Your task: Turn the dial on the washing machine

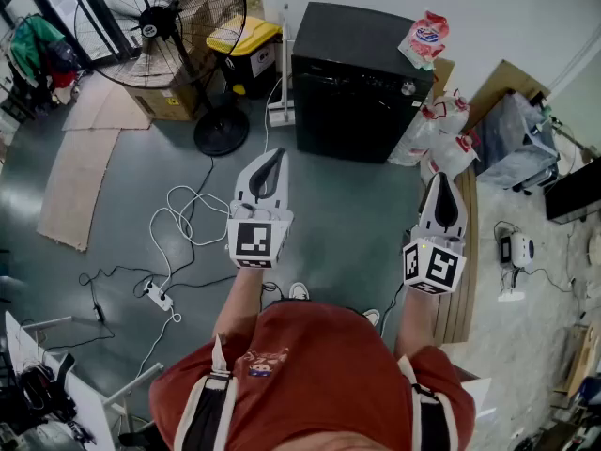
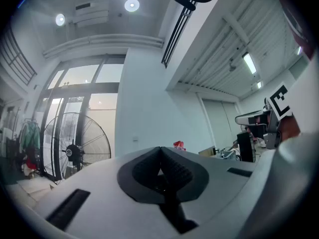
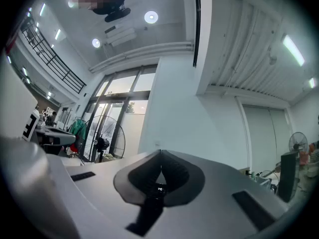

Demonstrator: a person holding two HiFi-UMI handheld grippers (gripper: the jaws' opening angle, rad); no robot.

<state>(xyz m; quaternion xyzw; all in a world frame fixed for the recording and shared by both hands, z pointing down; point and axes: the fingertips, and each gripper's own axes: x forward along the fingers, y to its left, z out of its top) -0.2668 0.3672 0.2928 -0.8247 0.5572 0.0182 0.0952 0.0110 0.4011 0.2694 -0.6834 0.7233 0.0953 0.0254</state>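
Left hand-held gripper (image 1: 273,158) and right hand-held gripper (image 1: 441,180), both closed empty, face the washing machine (image 1: 347,92) with its illegibly printed packet (image 1: 424,38).

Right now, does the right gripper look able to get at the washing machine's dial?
Probably not from here: the right gripper hangs well short of the dial, with its jaws shut. Only bare floor lies between them, so stepping closer should do.
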